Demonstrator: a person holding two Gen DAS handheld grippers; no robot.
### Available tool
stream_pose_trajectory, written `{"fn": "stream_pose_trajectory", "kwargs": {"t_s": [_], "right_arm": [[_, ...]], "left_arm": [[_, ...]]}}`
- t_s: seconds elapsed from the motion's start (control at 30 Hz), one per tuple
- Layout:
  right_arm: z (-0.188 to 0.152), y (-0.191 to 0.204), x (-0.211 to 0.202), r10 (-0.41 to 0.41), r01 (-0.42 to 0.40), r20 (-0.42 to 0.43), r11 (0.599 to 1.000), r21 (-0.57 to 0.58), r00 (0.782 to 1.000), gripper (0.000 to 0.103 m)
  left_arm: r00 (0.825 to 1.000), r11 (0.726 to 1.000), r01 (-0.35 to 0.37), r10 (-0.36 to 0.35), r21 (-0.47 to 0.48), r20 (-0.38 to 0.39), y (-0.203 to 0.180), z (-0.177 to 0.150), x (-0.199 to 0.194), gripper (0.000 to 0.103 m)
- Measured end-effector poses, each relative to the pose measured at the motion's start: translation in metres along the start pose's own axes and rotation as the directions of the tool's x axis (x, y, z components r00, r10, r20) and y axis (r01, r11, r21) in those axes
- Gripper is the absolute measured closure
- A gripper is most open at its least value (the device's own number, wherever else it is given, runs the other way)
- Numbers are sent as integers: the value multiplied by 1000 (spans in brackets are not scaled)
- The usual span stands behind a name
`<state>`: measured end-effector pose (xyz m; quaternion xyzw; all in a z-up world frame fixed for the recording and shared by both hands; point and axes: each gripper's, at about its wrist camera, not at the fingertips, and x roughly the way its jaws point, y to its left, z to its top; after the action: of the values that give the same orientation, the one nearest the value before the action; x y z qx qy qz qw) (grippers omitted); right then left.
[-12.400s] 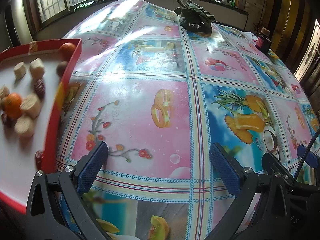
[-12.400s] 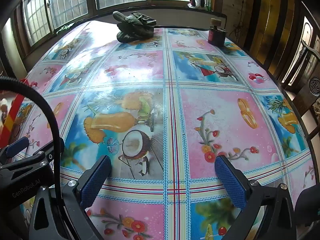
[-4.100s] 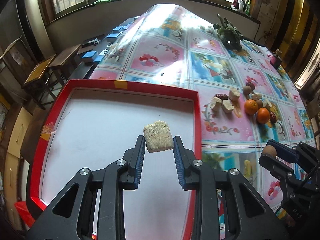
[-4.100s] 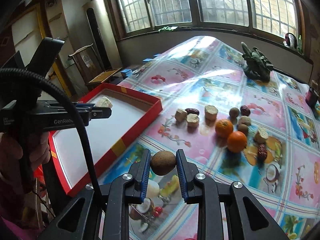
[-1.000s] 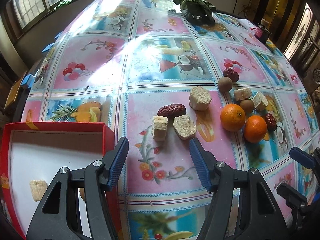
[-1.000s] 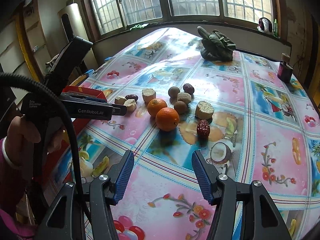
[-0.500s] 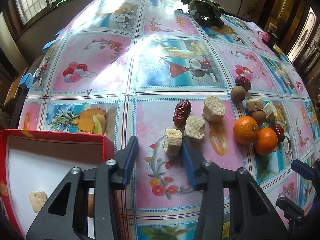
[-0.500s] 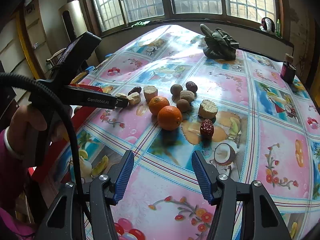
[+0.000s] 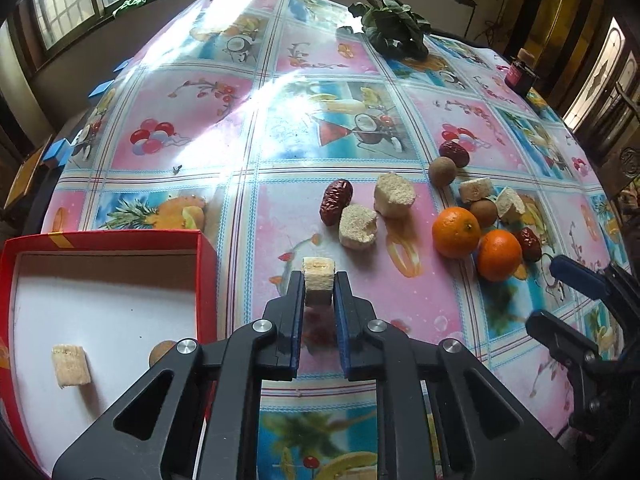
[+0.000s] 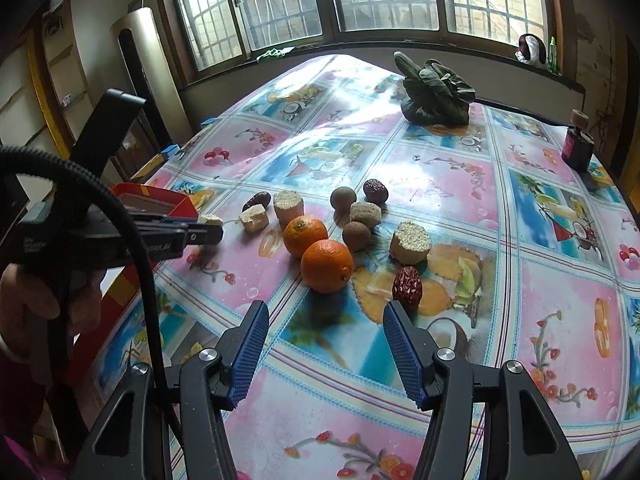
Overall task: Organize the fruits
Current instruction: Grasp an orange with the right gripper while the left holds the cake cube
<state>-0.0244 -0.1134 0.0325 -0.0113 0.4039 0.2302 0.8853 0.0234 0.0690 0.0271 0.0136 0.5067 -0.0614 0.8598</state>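
Observation:
My left gripper [image 9: 319,280] has its jaws closing tight on a pale beige chunk [image 9: 319,286], pads pressing both sides, just above the pink tablecloth right of the red tray [image 9: 108,236]. The tray holds another beige chunk [image 9: 72,366] and a brown round fruit [image 9: 160,352], partly hidden. Beyond lie two more chunks [image 9: 358,226], a red date [image 9: 336,202] and two oranges [image 9: 456,232]. My right gripper [image 10: 324,312] stands open and empty, just short of the nearer orange [image 10: 326,266] and a date [image 10: 407,284]. The left gripper [image 10: 204,228] shows there too.
A dark green leafy bundle [image 9: 394,34] lies at the far end of the table and a dark jar [image 9: 520,74] stands at the far right. A hand [image 10: 24,292] holds the left gripper's handle. Brown round fruits [image 10: 356,236] sit among the pile.
The left jaws came together on the beige chunk and raised it slightly off the cloth. The right gripper stayed still and open.

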Motion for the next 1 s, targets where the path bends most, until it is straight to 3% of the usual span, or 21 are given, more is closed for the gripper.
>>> {"fn": "stream_pose_trajectory", "kwargs": {"t_s": [0.23, 0.37, 0.67, 1.0], "right_arm": [[23, 14, 24, -19, 18, -13, 994, -109, 1000, 47], [27, 19, 37, -87, 83, -19, 984, -161, 996, 70], [16, 13, 11, -53, 54, 5, 996, -74, 999, 71], [4, 47, -22, -8, 12, 57, 997, -81, 998, 71]], "left_arm": [[1000, 1000, 24, -24, 8, -3, -7, -11, -9, 89], [1000, 1000, 12, -12, 12, 1, -9, -15, -14, 89], [1000, 1000, -9, 9, -14, 21, -4, -27, -28, 89], [998, 998, -46, 48, -30, 52, 2, -43, -51, 90]]}}
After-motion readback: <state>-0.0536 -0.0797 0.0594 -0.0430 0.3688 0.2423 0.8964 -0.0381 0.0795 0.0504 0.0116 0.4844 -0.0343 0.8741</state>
